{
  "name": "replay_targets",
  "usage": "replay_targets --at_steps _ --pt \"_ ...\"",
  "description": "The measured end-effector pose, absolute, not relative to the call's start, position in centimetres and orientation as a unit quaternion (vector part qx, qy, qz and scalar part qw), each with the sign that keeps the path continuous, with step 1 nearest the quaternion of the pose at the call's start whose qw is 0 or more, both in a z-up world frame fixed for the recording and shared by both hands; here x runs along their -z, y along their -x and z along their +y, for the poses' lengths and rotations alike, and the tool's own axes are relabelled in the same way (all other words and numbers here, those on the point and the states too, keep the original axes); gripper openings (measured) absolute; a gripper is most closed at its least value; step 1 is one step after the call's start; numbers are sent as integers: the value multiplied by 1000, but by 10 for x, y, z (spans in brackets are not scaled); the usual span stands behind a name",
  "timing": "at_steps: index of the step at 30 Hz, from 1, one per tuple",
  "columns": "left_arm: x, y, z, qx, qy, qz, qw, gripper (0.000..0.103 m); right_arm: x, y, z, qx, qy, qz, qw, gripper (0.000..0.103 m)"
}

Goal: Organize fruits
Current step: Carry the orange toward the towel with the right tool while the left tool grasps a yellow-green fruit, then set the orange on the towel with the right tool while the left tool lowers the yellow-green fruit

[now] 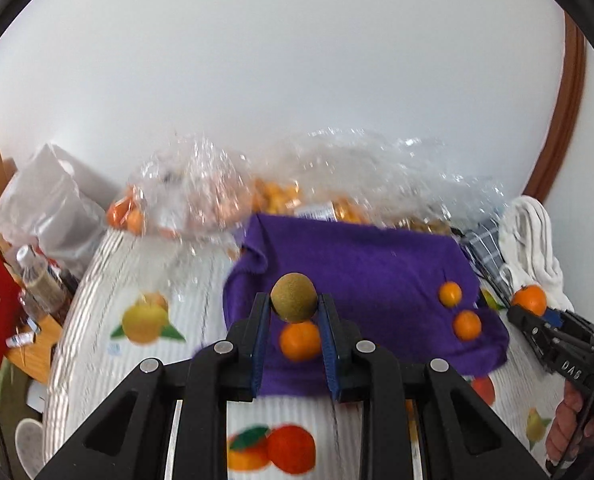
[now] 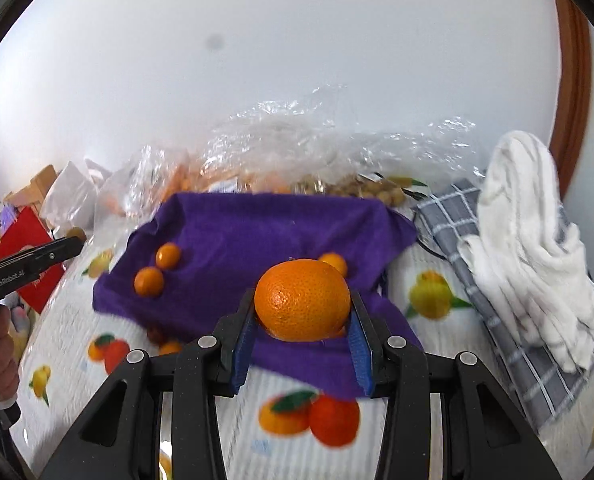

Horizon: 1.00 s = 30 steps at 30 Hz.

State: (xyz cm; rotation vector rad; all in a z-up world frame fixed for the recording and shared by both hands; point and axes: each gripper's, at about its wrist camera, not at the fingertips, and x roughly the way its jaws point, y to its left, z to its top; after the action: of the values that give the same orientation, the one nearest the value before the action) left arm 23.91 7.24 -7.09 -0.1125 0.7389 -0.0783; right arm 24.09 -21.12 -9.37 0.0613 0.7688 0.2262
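Left tool (image 1: 294,308) grips kiwi (image 1: 294,298); right tool (image 2: 302,304) orange (image 2: 302,300).

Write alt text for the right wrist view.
The right gripper holds a large orange between its blue-padded fingers above a purple cloth carrying several smaller oranges. Behind lie clear plastic bags; a white towel sits right.

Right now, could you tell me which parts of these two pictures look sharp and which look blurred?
Left wrist view: the fuzzy brown kiwi in the left gripper is fairly sharp; the crinkled clear plastic bags smear. Right wrist view: the large dimpled orange in the right gripper is crisp; the fruit-print tablecloth blurs.
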Motion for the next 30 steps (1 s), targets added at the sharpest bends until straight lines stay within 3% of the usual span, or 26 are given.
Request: replay_targets --at_steps 8,20,30 --pt "87 -279 74 38 59 377 924 23 124 -276 -185 -119 -23 404 907 42" --pt "147 -280 76 73 82 406 907 23 165 -291 -165 -123 4 432 893 42" --pt "160 -278 63 84 64 402 909 23 175 -293 -163 -120 12 430 895 42"
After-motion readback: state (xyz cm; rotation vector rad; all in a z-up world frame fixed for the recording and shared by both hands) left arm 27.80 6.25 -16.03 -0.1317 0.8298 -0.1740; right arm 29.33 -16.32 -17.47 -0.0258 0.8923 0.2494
